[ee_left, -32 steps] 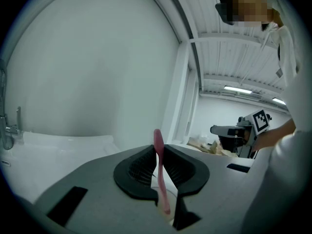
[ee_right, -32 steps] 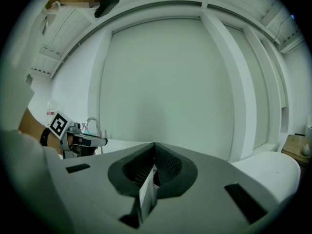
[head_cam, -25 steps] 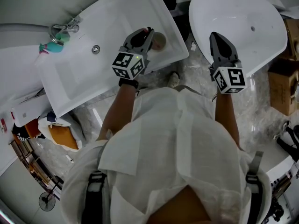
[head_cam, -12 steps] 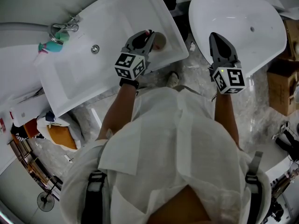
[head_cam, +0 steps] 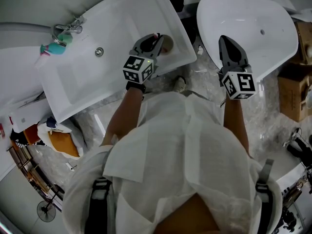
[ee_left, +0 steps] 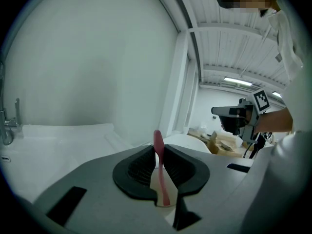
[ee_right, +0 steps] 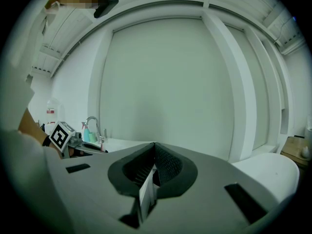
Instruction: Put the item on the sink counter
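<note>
My left gripper (head_cam: 157,38) is shut on a small cream item with a pink edge (head_cam: 166,44), held over the right rim of the white rectangular sink (head_cam: 122,13). In the left gripper view the item (ee_left: 163,182) stands upright between the pads, its pink tip poking above the jaws of the left gripper (ee_left: 159,152). My right gripper (head_cam: 225,39) hangs over the near rim of the white oval tub, shut with nothing in it. In its own view the right gripper (ee_right: 154,146) shows its jaws meeting at the tips.
A chrome faucet (head_cam: 68,27) and a teal bottle (head_cam: 54,48) sit at the sink's far left corner, with the drain (head_cam: 99,51) in the basin. The oval tub (head_cam: 253,28) lies to the right, beside a cardboard box (head_cam: 292,91). Marble floor shows between sink and tub.
My left gripper has drifted slightly to the right along the sink's rim, still holding the item. The right gripper has stayed put.
</note>
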Action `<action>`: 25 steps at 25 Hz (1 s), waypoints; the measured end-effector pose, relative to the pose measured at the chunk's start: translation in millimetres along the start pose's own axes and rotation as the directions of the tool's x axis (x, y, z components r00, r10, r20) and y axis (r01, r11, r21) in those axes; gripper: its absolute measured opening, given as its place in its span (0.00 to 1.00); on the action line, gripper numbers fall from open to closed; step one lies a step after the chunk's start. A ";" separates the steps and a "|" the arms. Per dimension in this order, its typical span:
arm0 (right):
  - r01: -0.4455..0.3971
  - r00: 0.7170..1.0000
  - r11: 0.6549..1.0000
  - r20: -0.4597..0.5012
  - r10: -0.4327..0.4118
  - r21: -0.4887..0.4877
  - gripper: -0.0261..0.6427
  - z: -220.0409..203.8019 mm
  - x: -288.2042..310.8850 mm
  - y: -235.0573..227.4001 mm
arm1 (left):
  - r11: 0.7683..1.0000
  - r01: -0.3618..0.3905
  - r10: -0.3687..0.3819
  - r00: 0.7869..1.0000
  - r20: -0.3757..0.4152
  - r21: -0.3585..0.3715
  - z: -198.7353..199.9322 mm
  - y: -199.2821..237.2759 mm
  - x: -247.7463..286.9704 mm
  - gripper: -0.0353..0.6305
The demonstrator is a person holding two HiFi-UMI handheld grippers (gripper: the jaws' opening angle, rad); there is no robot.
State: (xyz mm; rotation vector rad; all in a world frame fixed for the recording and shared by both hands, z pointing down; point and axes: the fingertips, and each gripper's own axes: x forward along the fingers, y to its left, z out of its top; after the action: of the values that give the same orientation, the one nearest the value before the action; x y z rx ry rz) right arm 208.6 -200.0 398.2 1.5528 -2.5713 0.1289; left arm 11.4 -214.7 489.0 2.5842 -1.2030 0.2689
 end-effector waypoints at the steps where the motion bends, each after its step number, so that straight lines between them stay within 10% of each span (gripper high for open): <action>1: 0.000 1.000 1.000 0.000 0.000 0.000 0.05 0.2 0.0 0.0 | 1.000 -0.001 0.001 1.000 -0.004 0.002 -1.1 0.2 0.8 0.13; 25: 0.003 1.000 1.000 0.000 -0.003 -0.007 0.05 2.5 1.7 -1.5 | 1.000 -0.011 0.011 0.999 -0.045 0.017 -13.2 6.0 11.2 0.13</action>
State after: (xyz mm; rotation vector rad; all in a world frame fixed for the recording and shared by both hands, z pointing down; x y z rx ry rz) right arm 209.0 -202.5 396.0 1.5538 -2.5667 0.1201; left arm 13.3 -222.1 505.7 2.5722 -1.2047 0.3394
